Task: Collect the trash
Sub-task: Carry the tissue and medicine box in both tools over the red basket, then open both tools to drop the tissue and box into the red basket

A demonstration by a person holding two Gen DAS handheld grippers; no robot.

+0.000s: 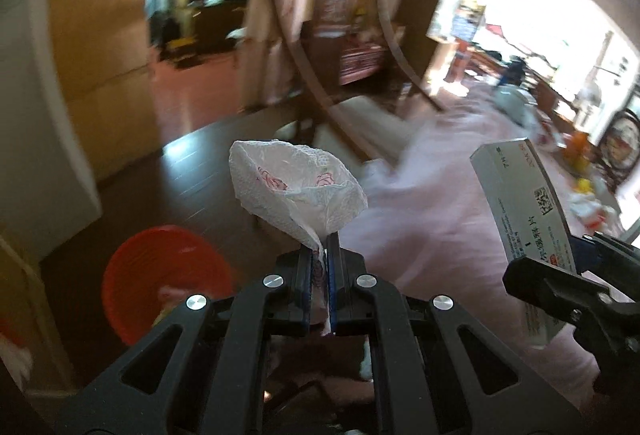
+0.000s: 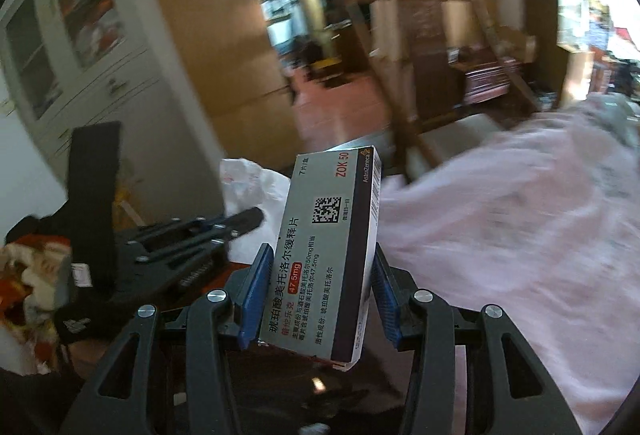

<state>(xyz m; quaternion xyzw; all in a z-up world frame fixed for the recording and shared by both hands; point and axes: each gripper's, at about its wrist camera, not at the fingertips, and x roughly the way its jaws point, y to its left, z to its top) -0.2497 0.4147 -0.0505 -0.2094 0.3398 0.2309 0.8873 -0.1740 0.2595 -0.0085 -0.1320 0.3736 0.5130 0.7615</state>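
Observation:
My left gripper [image 1: 320, 255] is shut on a crumpled white paper tissue [image 1: 296, 187] with red print, held up in the air. My right gripper [image 2: 320, 267] is shut on a grey medicine box [image 2: 328, 255] with Chinese text and a QR code, held upright. The box [image 1: 524, 211] and right gripper [image 1: 576, 275] also show at the right of the left wrist view. The left gripper [image 2: 240, 221] and tissue [image 2: 256, 187] show at the left of the right wrist view. A red bin [image 1: 168, 279] sits low on the left, below the left gripper.
A pink bedspread [image 2: 520, 255] fills the right side. A wooden frame [image 2: 400, 95] stands beyond it on a dark floor [image 1: 192, 171]. A white cabinet [image 2: 80, 55] stands at the left. Coloured clutter [image 2: 36, 275] lies at the lower left.

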